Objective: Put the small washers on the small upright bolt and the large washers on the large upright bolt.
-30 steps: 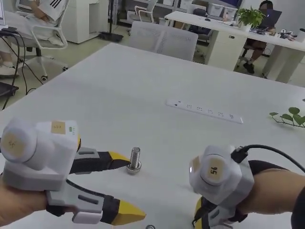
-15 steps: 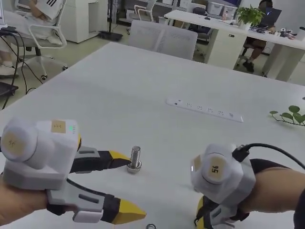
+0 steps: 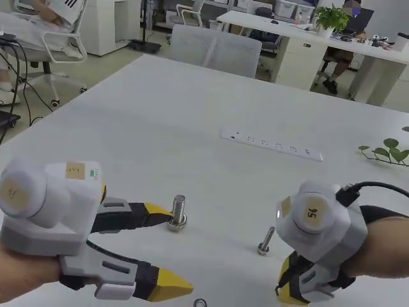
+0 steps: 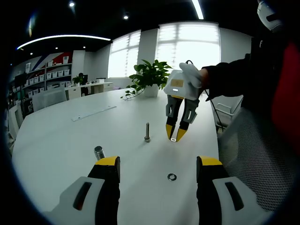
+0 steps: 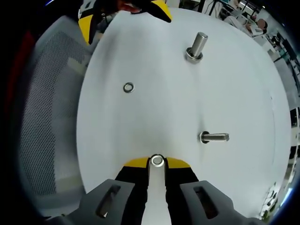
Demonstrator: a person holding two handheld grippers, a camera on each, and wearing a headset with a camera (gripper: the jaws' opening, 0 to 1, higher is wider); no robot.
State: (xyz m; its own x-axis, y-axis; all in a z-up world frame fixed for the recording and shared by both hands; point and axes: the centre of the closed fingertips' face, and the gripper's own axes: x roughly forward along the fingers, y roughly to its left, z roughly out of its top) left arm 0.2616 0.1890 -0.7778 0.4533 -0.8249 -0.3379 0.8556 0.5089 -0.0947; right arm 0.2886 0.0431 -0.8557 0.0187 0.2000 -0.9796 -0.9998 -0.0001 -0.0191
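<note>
Right tongs (image 5: pixel 157 162) pinch one washer (image 5: pixel 157 161), left tongs (image 4: pixel 158 162) gape; one loose washer (image 4: pixel 172 176), one large bolt (image 3: pixel 178 213), one small bolt (image 3: pixel 265 241).

White table (image 3: pixel 192 115) — on it a large bolt (image 3: pixel 178 212), small bolt (image 3: pixel 265 240), loose washer (image 5: pixel 128 87) (near the edge), power strip (image 3: pixel 271 144).

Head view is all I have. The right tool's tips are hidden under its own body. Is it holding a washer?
Observer: Yes. In the right gripper view a washer is pinched between the right tool's yellow tips.
Operator: Something round is cut off at my bottom edge. What is it?
Observer: A loose washer. In the left gripper view it lies flat on the table, just ahead of the left tool, whose jaws stand open.
</note>
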